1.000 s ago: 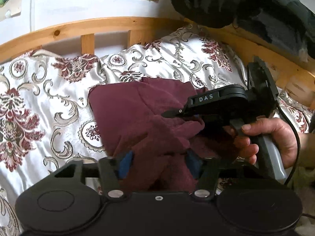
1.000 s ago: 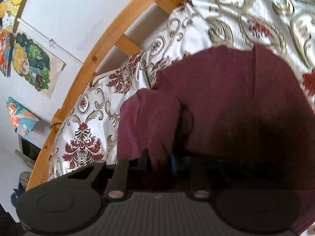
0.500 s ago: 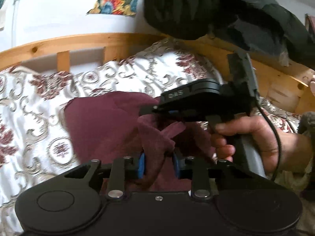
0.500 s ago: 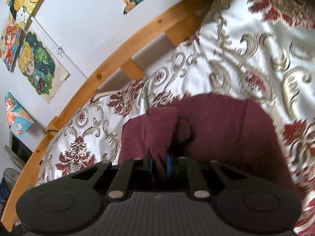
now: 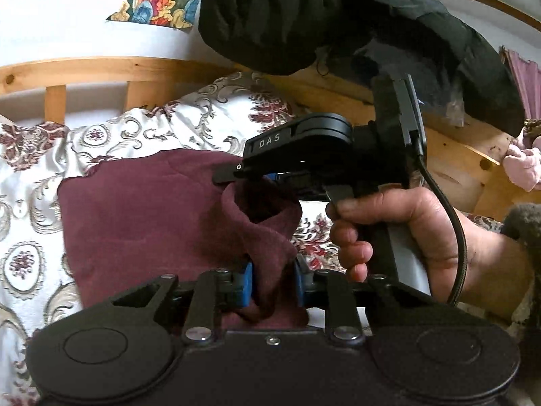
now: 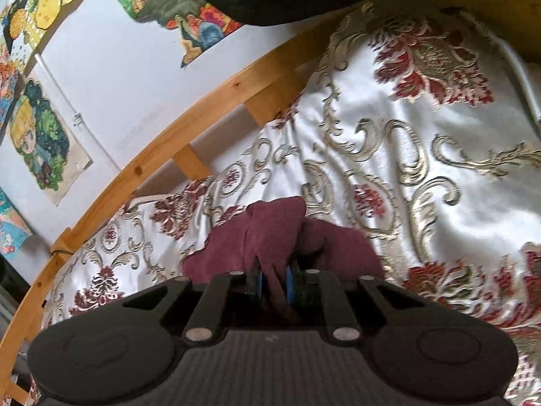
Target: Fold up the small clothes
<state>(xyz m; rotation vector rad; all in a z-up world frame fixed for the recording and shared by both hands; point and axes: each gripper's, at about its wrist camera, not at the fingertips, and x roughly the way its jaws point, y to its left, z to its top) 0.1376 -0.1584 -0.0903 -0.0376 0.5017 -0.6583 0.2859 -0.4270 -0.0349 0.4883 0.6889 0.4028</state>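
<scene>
The cloth (image 5: 142,223) is soft, light and limp. Both grippers pinch bunched near edges: left gripper (image 5: 272,282), jaws just closed further; right gripper (image 6: 273,279), jaws narrow.

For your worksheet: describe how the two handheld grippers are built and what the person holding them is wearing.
Both are black plastic with blue finger pads. The right gripper carries white "DAS" lettering, a grey-fronted pistol handle and a black braided cable. The left gripper shows two round discs and silver pivot bolts. The right hand is bare; a dark fuzzy cuff sits at the wrist.
</scene>
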